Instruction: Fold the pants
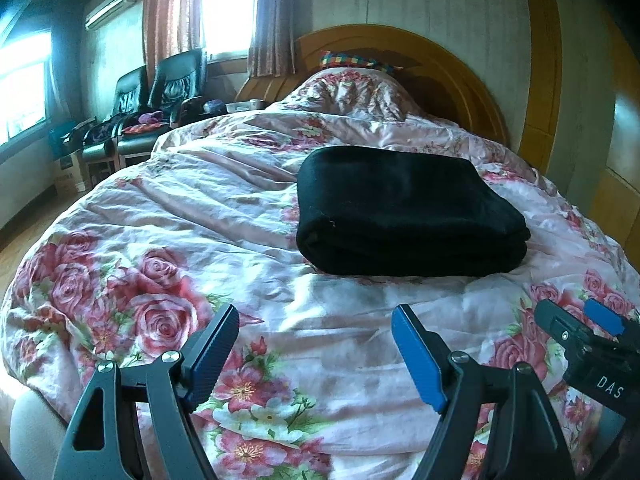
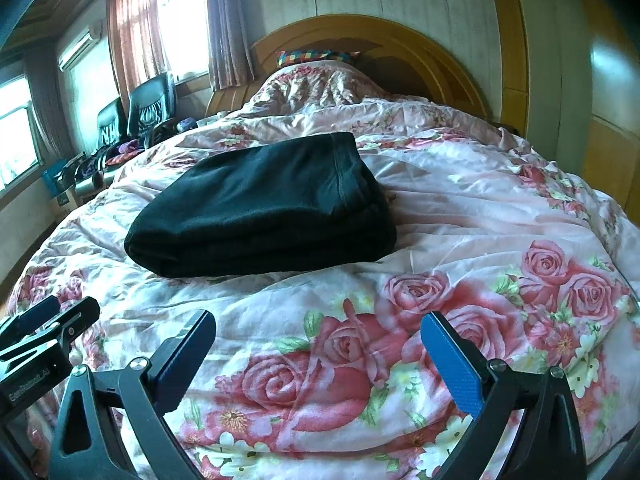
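Observation:
The black pants (image 1: 404,208) lie folded into a thick rectangular stack on the pink floral bedspread (image 1: 180,220); they also show in the right wrist view (image 2: 260,208), with a hemmed edge on top. My left gripper (image 1: 316,352) is open and empty, above the bedspread, well short of the pants. My right gripper (image 2: 320,360) is open and empty, also short of the pants. The right gripper shows at the right edge of the left wrist view (image 1: 580,332), and the left gripper at the left edge of the right wrist view (image 2: 44,328).
A wooden headboard (image 1: 400,52) and a colourful checked pillow (image 1: 352,60) stand at the far end of the bed. Black armchairs (image 1: 160,96) with clutter sit by the curtained window at the left. A wooden wardrobe (image 1: 616,160) lines the right side.

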`<act>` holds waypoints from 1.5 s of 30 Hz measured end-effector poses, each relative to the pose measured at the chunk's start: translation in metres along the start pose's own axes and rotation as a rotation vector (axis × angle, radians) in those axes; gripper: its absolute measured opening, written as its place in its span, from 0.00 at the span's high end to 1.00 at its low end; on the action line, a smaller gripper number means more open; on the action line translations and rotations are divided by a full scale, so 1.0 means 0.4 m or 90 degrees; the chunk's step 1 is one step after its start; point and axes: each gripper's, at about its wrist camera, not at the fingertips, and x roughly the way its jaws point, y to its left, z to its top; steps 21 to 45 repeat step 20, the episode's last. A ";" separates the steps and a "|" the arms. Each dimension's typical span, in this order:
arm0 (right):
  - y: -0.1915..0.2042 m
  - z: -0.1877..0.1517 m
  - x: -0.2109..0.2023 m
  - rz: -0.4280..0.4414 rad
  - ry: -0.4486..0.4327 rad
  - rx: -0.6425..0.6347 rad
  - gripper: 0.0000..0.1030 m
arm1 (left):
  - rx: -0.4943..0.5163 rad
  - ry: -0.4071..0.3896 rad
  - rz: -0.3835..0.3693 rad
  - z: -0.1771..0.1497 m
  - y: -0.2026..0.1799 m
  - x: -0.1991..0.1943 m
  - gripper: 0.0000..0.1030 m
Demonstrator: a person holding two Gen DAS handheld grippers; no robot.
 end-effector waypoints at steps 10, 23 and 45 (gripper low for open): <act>-0.004 -0.004 0.006 0.001 0.006 0.008 0.00 | 0.007 0.019 0.001 -0.003 0.005 0.016 0.23; -0.010 -0.012 0.026 0.000 0.026 0.013 0.00 | 0.010 0.049 -0.007 -0.018 -0.005 0.042 0.23; -0.010 -0.012 0.026 0.000 0.026 0.013 0.00 | 0.010 0.049 -0.007 -0.018 -0.005 0.042 0.23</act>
